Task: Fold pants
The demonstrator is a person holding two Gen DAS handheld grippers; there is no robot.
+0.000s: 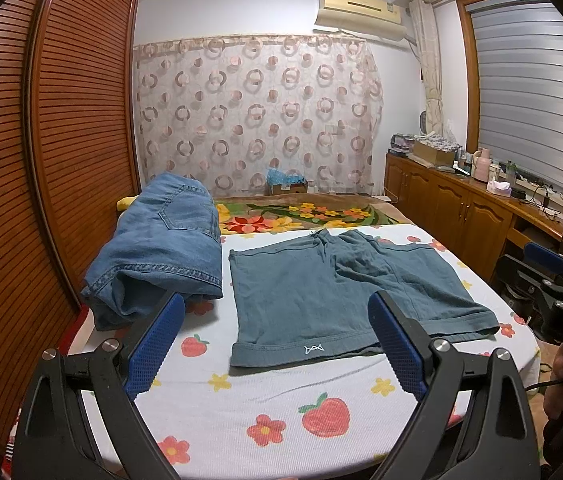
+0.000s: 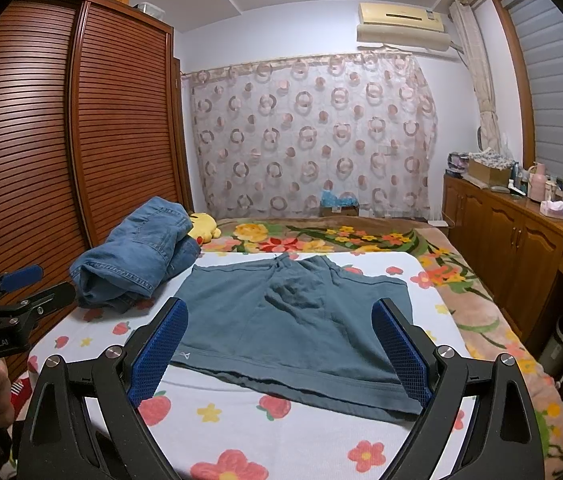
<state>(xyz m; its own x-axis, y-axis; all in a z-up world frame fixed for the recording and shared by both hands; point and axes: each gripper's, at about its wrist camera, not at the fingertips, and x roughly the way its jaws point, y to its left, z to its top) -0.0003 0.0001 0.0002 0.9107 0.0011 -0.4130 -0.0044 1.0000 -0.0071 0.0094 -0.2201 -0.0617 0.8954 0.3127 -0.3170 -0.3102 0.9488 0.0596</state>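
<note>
Your teal shorts lie flat and spread out on the white strawberry-print sheet, waistband toward the circle-pattern curtain, both leg hems toward you. Taking the shorts as your landmark: the hem edge nearest you carries a small white logo on its left leg, and the right leg's hem runs slightly crooked, with a lower layer peeking out beneath it. A few wrinkles gather near the crotch.

Just left of the shorts sits a pile of folded denim jeans, its hem almost meeting the shorts' left side edge; little room there. A yellow plush toy shows behind that pile. Nearer to you than the hems there is an open strip of sheet. Right of the shorts a narrow band of sheet ends at the mattress edge, with the floral blanket beyond it and wooden cabinets further right.

Your left gripper is spread wide, fingers apart, hovering over the hem side of the shorts and holding nothing. Your right gripper is likewise spread wide above the hems, empty.
</note>
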